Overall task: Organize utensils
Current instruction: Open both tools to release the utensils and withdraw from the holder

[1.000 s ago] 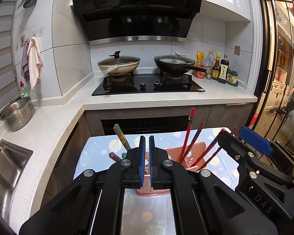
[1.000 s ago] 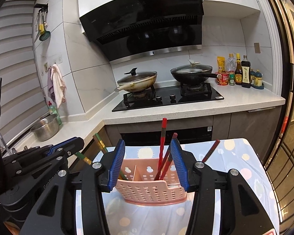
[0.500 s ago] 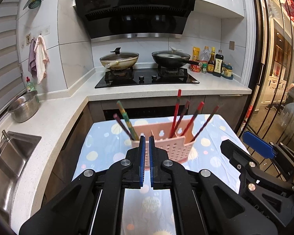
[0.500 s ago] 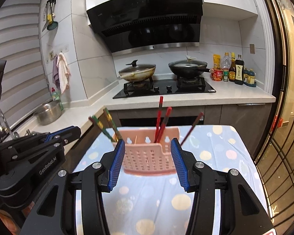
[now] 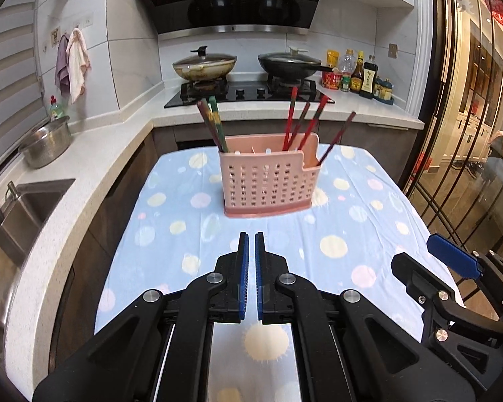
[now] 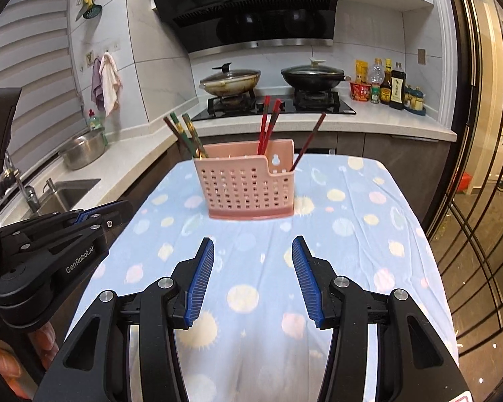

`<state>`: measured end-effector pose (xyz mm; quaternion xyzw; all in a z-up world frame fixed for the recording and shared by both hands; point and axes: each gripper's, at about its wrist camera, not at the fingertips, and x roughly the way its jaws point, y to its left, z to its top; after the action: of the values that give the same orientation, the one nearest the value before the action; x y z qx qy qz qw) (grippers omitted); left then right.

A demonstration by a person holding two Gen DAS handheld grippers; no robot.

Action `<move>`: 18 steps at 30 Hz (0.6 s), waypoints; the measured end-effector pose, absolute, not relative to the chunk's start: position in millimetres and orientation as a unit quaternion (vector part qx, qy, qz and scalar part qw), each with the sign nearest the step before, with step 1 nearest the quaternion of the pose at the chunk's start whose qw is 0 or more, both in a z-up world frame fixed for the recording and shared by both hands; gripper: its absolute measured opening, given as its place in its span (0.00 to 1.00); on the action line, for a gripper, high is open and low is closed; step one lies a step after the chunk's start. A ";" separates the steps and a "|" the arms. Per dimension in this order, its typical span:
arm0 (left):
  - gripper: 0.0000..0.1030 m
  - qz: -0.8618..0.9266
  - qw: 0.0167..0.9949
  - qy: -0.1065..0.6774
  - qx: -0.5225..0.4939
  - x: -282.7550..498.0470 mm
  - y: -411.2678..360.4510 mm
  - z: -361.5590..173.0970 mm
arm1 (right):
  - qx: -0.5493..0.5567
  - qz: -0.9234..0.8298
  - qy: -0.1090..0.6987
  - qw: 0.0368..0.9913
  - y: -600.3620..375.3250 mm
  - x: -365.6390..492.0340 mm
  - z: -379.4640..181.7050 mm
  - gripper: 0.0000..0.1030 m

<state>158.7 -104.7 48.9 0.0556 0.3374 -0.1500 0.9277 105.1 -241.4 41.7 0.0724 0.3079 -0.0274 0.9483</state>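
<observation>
My left tongs [image 5: 251,238] are clenched on nothing, my right tongs [image 6: 253,244] released; the pink caddy [image 6: 248,186] of chopsticks [image 6: 266,125] stands ahead.

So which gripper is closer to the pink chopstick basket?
Left, slightly: the left gripper sits shut straight before the basket; the right gripper, open, faces it from a little farther back.

My right gripper [image 6: 253,278], jaws spread and empty, hangs over the dotted blue tablecloth [image 6: 369,234]. Beyond stands the pink basket [image 6: 248,189] holding red chopsticks [image 6: 268,124] and green chopsticks [image 6: 184,134].
</observation>
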 end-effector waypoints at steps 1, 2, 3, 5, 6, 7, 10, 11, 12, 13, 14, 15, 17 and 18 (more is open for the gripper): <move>0.03 -0.149 0.927 0.340 0.057 155.6 -104.2 46.2 | 0.073 -0.027 0.311 0.947 -239.6 100.4 38.7 0.46; 0.03 -0.148 0.926 0.343 0.059 151.6 -104.2 42.6 | 0.074 -0.026 0.314 0.946 -237.9 96.2 35.8 0.46; 0.03 -0.149 0.924 0.348 0.059 147.7 -104.0 38.4 | 0.074 -0.025 0.317 0.945 -236.2 93.0 33.6 0.46; 0.03 -0.151 0.920 0.357 0.056 141.7 -103.3 30.7 | 0.074 -0.027 0.322 0.943 -232.6 86.5 29.0 0.46; 0.03 -0.153 0.918 0.361 0.055 138.6 -102.7 27.2 | 0.073 -0.028 0.325 0.942 -230.7 83.6 26.2 0.46; 0.03 -0.152 0.917 0.364 0.056 135.9 -102.0 23.7 | 0.072 -0.029 0.328 0.941 -229.6 81.0 23.5 0.46; 0.03 -0.153 0.914 0.371 0.059 129.3 -101.5 16.3 | 0.073 -0.026 0.339 0.938 -226.2 76.8 16.9 0.46; 0.03 -0.155 0.913 0.374 0.058 127.4 -101.1 14.2 | 0.073 -0.025 0.342 0.936 -225.0 75.4 14.6 0.46; 0.03 -0.157 0.911 0.376 0.058 125.6 -100.7 12.3 | 0.073 -0.024 0.346 0.935 -223.9 74.4 12.5 0.46; 0.03 -0.158 0.911 0.377 0.060 123.5 -101.2 10.6 | 0.072 -0.024 0.348 0.934 -222.7 73.7 11.2 0.46; 0.04 -0.158 0.910 0.378 0.062 122.2 -101.4 9.3 | 0.072 -0.023 0.351 0.933 -221.3 72.8 9.3 0.46; 0.06 -0.159 0.909 0.379 0.064 120.3 -102.0 7.6 | 0.072 -0.022 0.354 0.932 -219.9 71.8 7.6 0.46; 0.20 -0.156 0.910 0.378 0.070 116.1 -102.4 4.7 | 0.070 -0.025 0.359 0.931 -219.0 70.3 4.9 0.46; 0.24 -0.154 0.910 0.377 0.072 115.1 -101.8 3.3 | 0.067 -0.028 0.360 0.930 -218.6 70.0 3.6 0.46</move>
<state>115.1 -101.8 3.3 0.0719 0.3770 -0.1541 0.9105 70.0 -218.6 3.6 0.0673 0.3605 -0.0280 0.9299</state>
